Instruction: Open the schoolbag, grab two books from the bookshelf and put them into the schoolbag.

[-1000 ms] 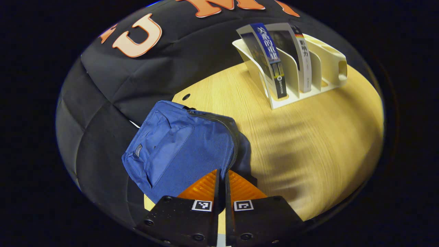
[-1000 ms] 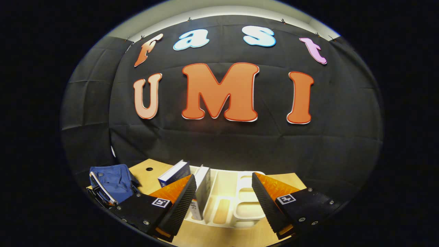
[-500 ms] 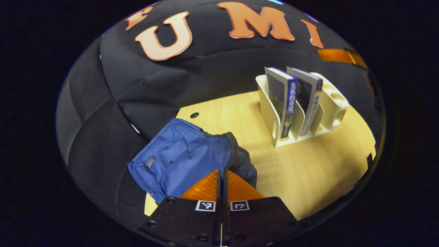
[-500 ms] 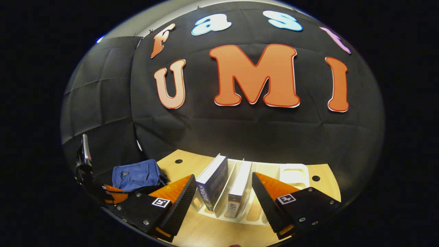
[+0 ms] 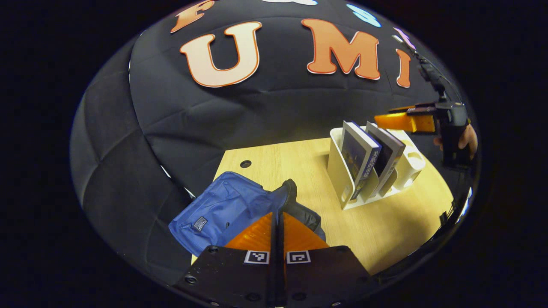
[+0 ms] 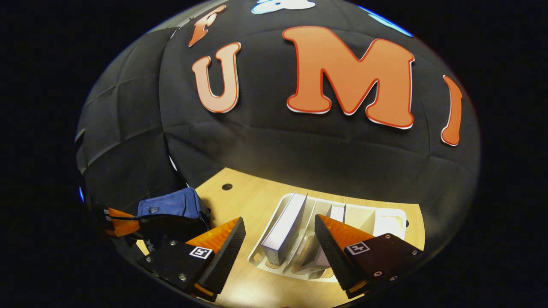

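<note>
Left gripper (image 5: 277,222) closed, seemingly pinching schoolbag (image 5: 231,209) flap, right gripper (image 6: 279,239) open above books (image 6: 284,229) in bookshelf (image 6: 385,220)

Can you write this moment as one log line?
left gripper: shut on schoolbag | right gripper: open above books | bookshelf: both books in
</note>
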Available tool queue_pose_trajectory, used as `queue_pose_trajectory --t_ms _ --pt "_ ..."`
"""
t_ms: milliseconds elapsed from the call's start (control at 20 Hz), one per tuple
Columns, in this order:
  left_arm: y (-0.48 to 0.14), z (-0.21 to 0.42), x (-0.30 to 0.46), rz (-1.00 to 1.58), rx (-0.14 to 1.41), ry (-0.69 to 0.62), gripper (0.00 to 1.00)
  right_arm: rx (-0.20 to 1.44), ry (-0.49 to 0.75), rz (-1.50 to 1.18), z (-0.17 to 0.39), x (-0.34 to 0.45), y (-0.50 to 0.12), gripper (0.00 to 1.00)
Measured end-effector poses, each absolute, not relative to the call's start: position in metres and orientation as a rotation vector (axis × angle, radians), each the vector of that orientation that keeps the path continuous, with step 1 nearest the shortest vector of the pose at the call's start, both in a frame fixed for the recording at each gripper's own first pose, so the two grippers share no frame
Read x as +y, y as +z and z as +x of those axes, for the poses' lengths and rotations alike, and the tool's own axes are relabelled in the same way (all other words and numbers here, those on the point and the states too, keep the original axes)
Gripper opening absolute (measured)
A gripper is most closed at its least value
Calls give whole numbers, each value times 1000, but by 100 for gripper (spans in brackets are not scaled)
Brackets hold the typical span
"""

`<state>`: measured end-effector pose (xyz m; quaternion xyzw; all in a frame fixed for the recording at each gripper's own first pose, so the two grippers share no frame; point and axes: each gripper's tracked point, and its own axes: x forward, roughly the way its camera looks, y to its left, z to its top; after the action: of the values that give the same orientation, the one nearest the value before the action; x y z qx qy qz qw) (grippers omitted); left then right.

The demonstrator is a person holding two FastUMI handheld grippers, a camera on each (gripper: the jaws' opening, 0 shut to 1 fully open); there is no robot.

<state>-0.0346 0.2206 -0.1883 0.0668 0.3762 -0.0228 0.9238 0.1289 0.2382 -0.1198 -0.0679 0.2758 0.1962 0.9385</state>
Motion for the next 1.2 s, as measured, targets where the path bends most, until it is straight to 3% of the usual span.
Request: queue_pose_trajectory --t_ms 550,700,1050,1100,1150,1200 --pt "-162 -2 249 173 846 -166 1 912 245 -248 168 248 -186 93" --pt "-167 3 246 149 847 -192 0 1017 209 -276 170 249 -211 75" --pt "-178 2 242 57 845 -248 1 1222 122 -324 171 240 -265 53" --pt "-179 1 241 51 849 -252 1 1246 119 -302 170 241 -269 42" --pt "-180 1 241 44 848 -258 1 1271 107 -289 168 239 -271 50" --pt "-182 1 239 34 851 -263 1 1282 103 -272 168 241 -271 48"
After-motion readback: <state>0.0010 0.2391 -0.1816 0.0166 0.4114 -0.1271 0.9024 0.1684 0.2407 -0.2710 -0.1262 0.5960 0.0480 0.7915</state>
